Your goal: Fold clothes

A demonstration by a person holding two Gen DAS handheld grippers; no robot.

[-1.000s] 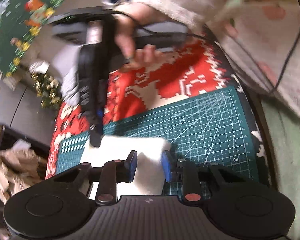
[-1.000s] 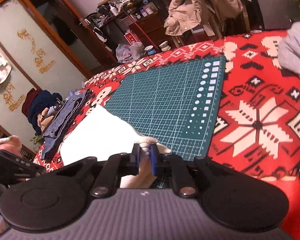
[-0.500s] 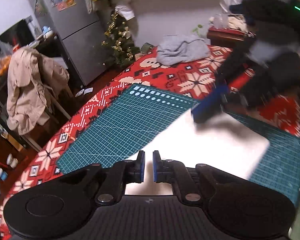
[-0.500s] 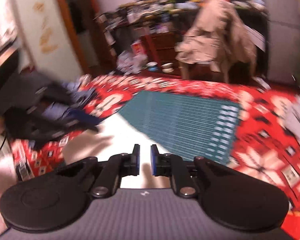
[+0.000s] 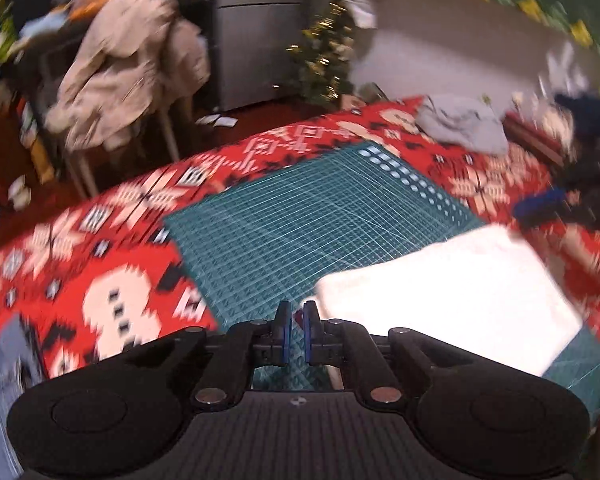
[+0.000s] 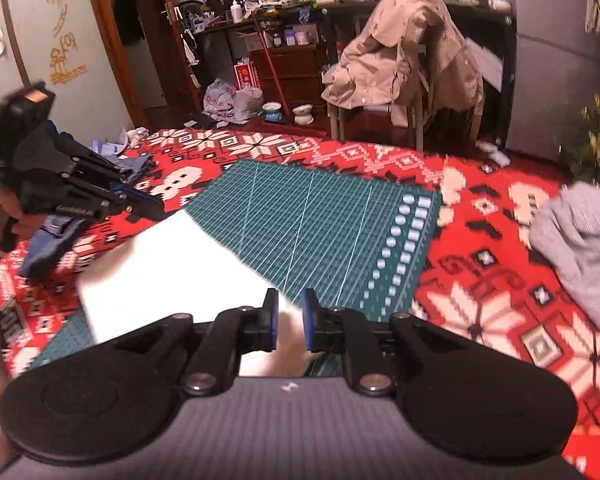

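A folded white cloth [image 5: 448, 296] lies flat on the green cutting mat [image 5: 300, 224], at the near right in the left wrist view and at the near left in the right wrist view [image 6: 168, 276]. My left gripper [image 5: 296, 330] is nearly shut and empty, above the mat just left of the cloth. It also shows in the right wrist view [image 6: 140, 204], left of the cloth. My right gripper [image 6: 289, 318] is slightly open and empty, over the cloth's near edge. A crumpled grey garment [image 6: 580, 236] lies on the red patterned blanket [image 6: 500, 304], to the right.
Folded blue denim [image 6: 48, 248] lies on the blanket left of the mat. A chair draped with a beige jacket [image 6: 404, 60] stands beyond the blanket. A small Christmas tree [image 5: 324, 60] and a grey fridge [image 5: 256, 28] stand further back.
Both grippers have let go of the white cloth and pulled back from it. The cloth now lies folded on the mat. The left gripper has swung left, and the right jaws have opened a little.
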